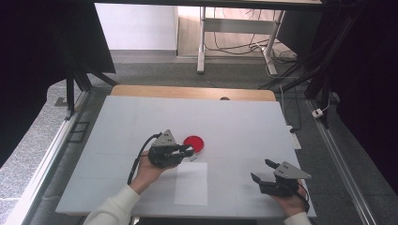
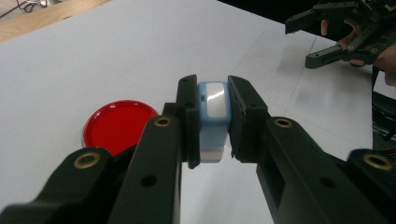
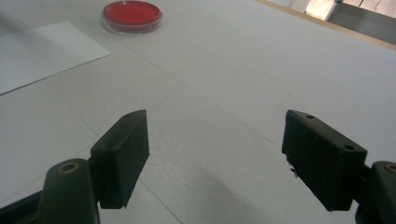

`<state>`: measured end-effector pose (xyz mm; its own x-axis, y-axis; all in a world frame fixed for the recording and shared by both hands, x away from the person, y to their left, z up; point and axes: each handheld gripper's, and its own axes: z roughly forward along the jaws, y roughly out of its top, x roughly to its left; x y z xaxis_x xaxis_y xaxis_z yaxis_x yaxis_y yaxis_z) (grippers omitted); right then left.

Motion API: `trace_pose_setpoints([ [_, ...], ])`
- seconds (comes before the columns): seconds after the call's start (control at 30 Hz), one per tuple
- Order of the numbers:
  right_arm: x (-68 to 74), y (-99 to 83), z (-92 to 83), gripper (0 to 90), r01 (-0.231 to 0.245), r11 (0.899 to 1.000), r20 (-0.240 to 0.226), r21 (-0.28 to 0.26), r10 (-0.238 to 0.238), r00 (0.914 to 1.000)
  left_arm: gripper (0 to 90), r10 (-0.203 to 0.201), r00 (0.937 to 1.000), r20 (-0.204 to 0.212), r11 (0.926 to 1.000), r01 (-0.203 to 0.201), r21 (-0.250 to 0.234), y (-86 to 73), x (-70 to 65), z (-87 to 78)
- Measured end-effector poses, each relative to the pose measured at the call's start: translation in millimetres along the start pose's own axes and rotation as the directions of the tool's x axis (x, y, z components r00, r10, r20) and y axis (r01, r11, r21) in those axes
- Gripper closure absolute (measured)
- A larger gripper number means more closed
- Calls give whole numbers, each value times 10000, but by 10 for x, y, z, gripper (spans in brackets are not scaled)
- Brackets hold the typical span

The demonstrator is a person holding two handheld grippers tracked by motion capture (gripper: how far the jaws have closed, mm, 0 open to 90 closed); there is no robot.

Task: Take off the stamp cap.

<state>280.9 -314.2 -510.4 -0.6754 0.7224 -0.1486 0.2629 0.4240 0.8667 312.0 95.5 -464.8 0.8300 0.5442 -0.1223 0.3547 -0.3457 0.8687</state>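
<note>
My left gripper (image 2: 212, 83) is shut on a small light-blue block (image 2: 214, 117) that has a shiny pale top face and a white base. In the high view this gripper (image 1: 189, 151) lies near the table's middle, its tips right beside a round red dish (image 1: 194, 143). The dish (image 2: 117, 126) sits just left of the held block, on the table. My right gripper (image 1: 262, 169) rests at the front right, open, with nothing between its fingers (image 3: 122, 154). From the left gripper view it (image 2: 301, 43) stands far off at upper right.
A white sheet of paper (image 1: 191, 183) lies in front of the left gripper, and appears at left in the right gripper view (image 3: 42, 51). The red dish (image 3: 132, 14) sits far ahead there. The white table cover (image 1: 141, 117) ends at a wooden strip (image 1: 187, 91).
</note>
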Motion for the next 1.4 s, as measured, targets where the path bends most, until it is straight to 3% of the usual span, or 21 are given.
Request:
trace_pose_setpoints([
  [0.67, 164, 128, 110, 250, -62, 10000, -138, 53, 63, 9999, 750, -176, 9998, -38, 9998, 175, -125, 60, 22, 10],
  [1.4, 477, 288, 336, 260, 65, 9994, -82, -327, -68, 9999, 750, -175, 9998, 67, 9996, 176, -205, 68, -6, 22],
])
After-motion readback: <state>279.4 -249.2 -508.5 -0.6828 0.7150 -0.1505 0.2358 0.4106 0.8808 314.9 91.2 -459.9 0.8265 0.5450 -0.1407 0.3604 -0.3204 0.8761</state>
